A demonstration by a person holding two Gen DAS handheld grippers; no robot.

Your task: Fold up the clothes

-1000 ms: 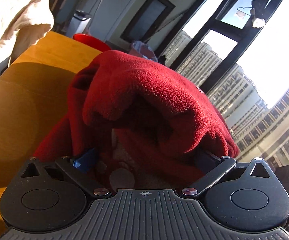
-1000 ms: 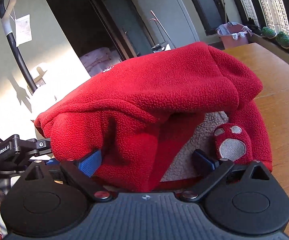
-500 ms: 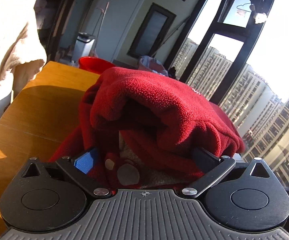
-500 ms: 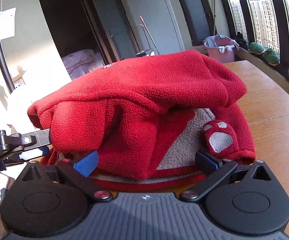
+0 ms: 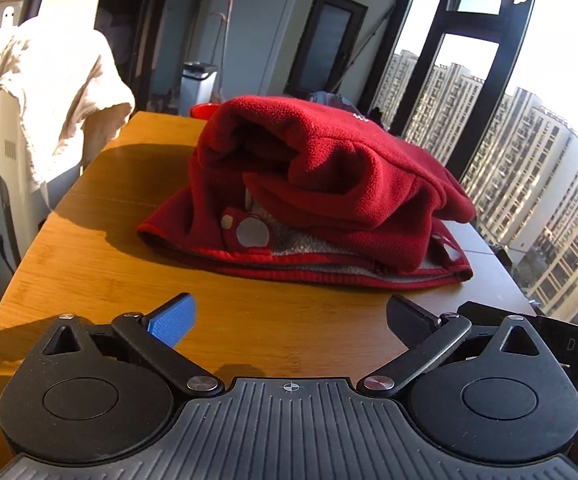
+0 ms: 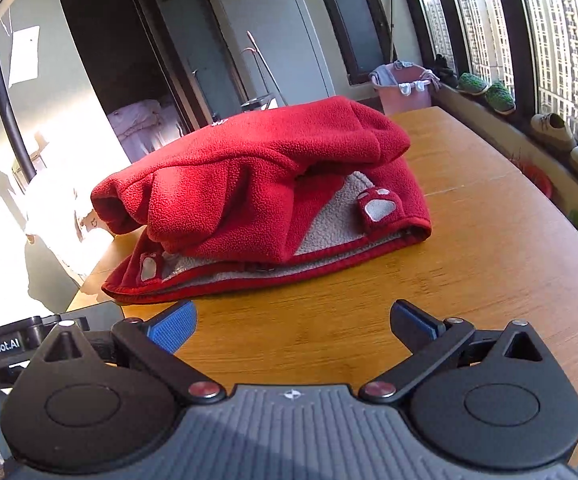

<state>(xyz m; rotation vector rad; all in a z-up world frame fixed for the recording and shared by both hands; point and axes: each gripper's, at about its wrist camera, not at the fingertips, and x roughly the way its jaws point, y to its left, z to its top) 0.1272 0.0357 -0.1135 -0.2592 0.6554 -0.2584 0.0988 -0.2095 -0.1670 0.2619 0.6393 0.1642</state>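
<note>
A red fleece garment (image 5: 329, 184) with grey lining and paw-print cuffs lies in a folded, bunched heap on the wooden table (image 5: 101, 256). It also shows in the right wrist view (image 6: 265, 184). My left gripper (image 5: 289, 320) is open and empty, a short way back from the garment's near hem. My right gripper (image 6: 293, 322) is open and empty, also just short of the hem. Neither gripper touches the cloth.
A cream cloth (image 5: 53, 92) hangs on a chair at the table's left. The other gripper's body (image 6: 17, 344) sits at the left in the right wrist view. Windows (image 5: 529, 160), a pink laundry basket (image 6: 403, 86) and shoes (image 6: 549, 128) line the far side.
Both grippers have let go of the red garment and drawn back from it. The garment now rests on the table in a heap.
</note>
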